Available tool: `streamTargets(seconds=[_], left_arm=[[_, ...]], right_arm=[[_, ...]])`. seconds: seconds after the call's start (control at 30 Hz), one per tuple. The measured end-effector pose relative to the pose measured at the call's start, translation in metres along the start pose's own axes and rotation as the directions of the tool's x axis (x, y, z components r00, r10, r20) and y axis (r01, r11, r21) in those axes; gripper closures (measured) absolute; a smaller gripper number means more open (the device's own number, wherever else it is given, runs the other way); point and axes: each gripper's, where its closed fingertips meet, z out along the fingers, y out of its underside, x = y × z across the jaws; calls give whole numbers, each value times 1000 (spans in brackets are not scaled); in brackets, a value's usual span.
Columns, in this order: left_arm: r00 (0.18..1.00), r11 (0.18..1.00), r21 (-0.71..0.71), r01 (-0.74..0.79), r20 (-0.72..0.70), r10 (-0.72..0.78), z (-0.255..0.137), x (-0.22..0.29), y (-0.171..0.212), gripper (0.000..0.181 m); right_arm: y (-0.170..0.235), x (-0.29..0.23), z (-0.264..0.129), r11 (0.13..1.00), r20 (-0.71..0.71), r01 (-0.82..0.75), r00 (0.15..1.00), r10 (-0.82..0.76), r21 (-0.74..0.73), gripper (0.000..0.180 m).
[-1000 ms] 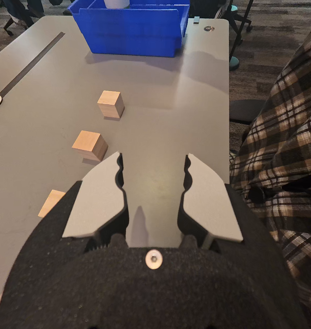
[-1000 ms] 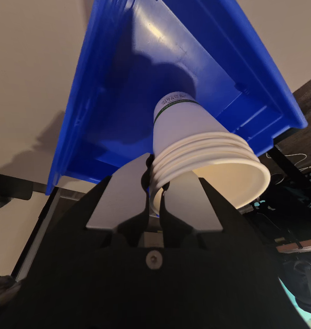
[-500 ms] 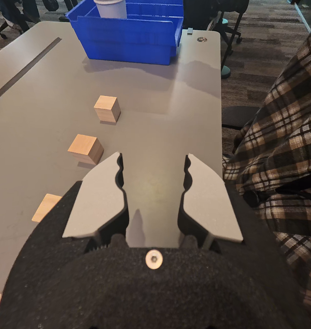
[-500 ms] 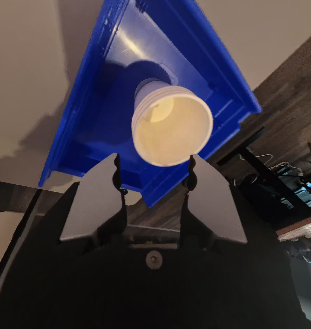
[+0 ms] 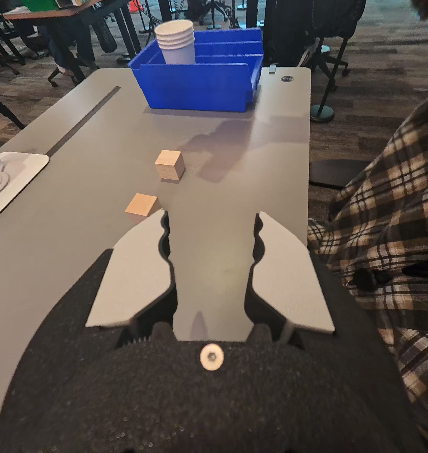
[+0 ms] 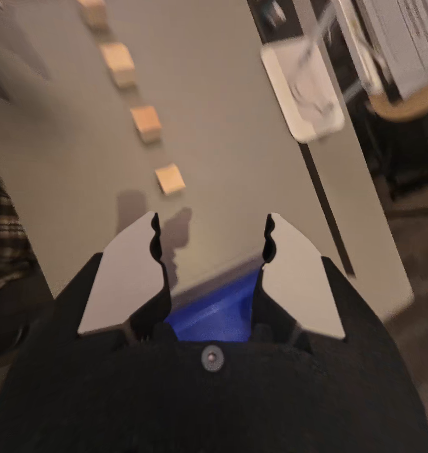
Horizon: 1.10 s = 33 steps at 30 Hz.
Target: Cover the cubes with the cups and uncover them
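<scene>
We judge the work to be either at its very start or at its very end: the cups (image 5: pixel 175 41) stand nested in one white stack inside the blue bin (image 5: pixel 198 85) at the far end of the counter (image 5: pixel 232 196), and every cube we can see lies bare. Both of our claws are released and grasp nothing; the left claw (image 5: pixel 211 218) hangs over the near part of the counter, and the right claw (image 6: pixel 211 218) looks out from above the bin's edge along the row of cubes, in a picture smeared by motion. If covering is what remains, the next move calls for pinching only the top cup's rolled rim so that it parts from the stack, turning it mouth-down and lowering it squarely over a cube. The cups look like thin paper, tapered, with ridged rims, so they should crush under a hard squeeze. The cubes are pale wood, sharp-edged and matte: the far cube (image 5: pixel 170 164) and near cube (image 5: pixel 142 204) sit well apart. The counter is smooth grey with a soft sheen. A white pad (image 5: pixel 17 171) lies at its left edge.
</scene>
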Motion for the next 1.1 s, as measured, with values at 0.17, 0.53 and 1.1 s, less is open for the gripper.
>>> streamTargets(seconds=[0.17,0.53,1.1], left_arm=[[999,998,47,47,3,-47,-9,-7,-5,116],[999,998,31,47,19,-47,-10,-12,0,116],[997,997,22,72,5,-72,-7,-14,6,117]], right_arm=[[4,-72,90,985,192,145,968,-162,98,101],[47,-85,202,970,379,210,913,-151,-119,114],[33,-36,134,954,111,-31,991,67,-299,135]])
